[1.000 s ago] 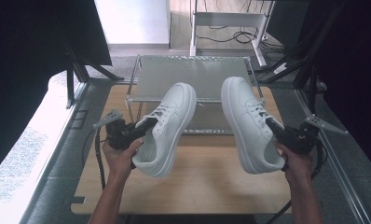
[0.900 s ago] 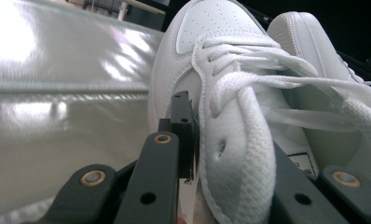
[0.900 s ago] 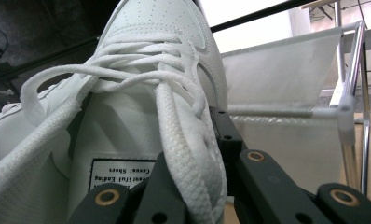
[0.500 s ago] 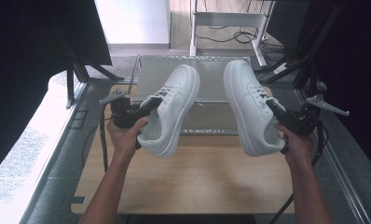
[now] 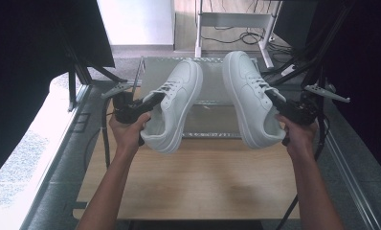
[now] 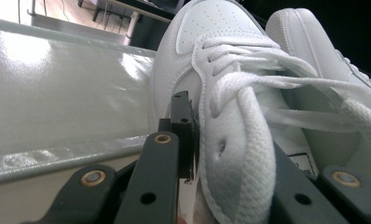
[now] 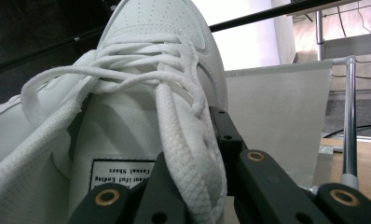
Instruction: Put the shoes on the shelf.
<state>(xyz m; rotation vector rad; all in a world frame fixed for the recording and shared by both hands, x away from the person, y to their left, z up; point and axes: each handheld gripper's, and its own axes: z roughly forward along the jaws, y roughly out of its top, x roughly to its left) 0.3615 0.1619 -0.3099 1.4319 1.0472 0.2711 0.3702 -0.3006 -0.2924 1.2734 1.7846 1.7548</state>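
You held each white sneaker aloft over the table (image 5: 198,182), left shoe (image 5: 174,110) clamped in the left hand-held gripper (image 5: 148,103), right shoe (image 5: 251,103) in the right hand-held gripper (image 5: 277,103); thin collar grips risked slipping.

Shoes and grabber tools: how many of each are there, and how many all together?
White sneakers: 2, left sneaker and right sneaker
Black grippers: 2, left gripper and right gripper
Wooden table: 1
Metal rack: 1
Total: 6
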